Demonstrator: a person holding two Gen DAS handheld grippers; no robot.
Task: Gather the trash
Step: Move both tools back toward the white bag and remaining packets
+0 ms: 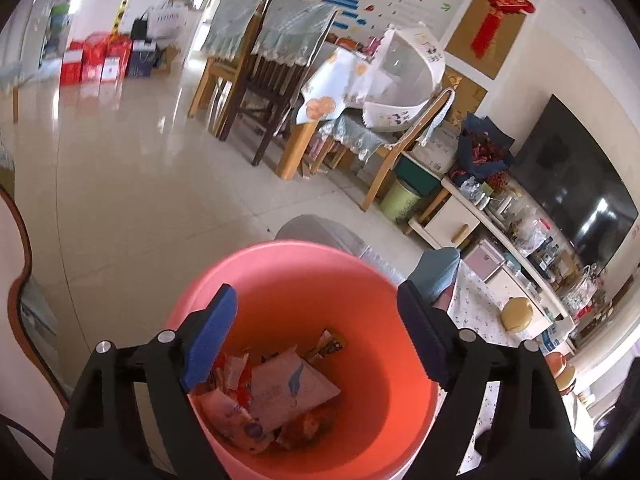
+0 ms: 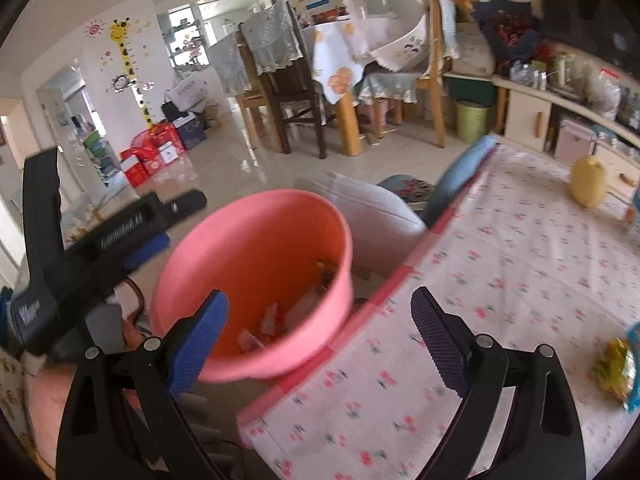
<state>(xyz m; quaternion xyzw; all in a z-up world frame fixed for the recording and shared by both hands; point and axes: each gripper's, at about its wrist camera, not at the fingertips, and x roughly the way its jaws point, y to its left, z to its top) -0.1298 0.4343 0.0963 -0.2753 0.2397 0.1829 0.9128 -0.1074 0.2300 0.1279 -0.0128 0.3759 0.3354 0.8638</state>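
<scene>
A pink bucket (image 1: 320, 280) holds trash: a white paper packet (image 1: 288, 388) and several pink and red wrappers (image 1: 236, 412). My left gripper (image 1: 316, 288) hangs open right over the bucket's mouth, nothing between its blue pads. In the right wrist view the same bucket (image 2: 256, 260) stands beside the edge of the floral-cloth table (image 2: 500, 264), with the left gripper (image 2: 176, 222) to its left. My right gripper (image 2: 320, 294) is open and empty, over the bucket's near rim and the table edge. A yellow-green and blue snack wrapper (image 2: 616, 364) lies on the cloth at the far right.
A yellow jar (image 2: 588, 184) stands on the table's far side. A grey cushioned seat (image 2: 372, 208) sits just behind the bucket. Farther off are dining chairs (image 2: 296, 92), a green bin (image 2: 472, 120) and a cluttered low cabinet (image 2: 532, 116).
</scene>
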